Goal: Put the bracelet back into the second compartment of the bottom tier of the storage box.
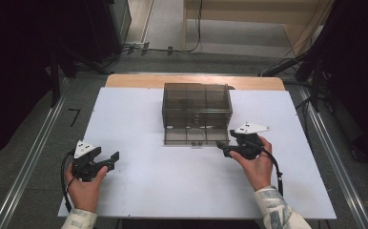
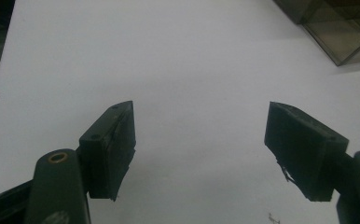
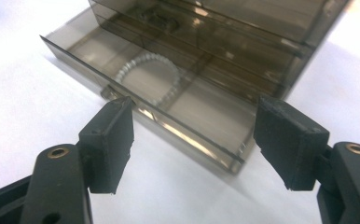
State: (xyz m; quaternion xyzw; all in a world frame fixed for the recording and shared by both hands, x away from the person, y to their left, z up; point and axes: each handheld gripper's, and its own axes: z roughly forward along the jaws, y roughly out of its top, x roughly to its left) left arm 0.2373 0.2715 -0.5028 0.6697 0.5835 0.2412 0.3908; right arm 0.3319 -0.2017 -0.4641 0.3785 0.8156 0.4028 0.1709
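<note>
Right gripper (image 3: 194,140) is gaping wide, empty, hovering just before the pulled-out bottom drawer (image 3: 169,112) of the smoky cabinet (image 1: 197,106); a bead bracelet (image 3: 148,77) is lying in the drawer. Left gripper (image 2: 201,149) is likewise gaping, empty, resting over bare white table (image 1: 139,176), well apart from the cabinet.

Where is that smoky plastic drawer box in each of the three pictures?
High view: drawer box at the table's middle, bottom drawer pulled out.
Left gripper view: its corner at top right.
Right gripper view: it spans the top, just beyond the jaws.
Shared landmark: the white table.
</note>
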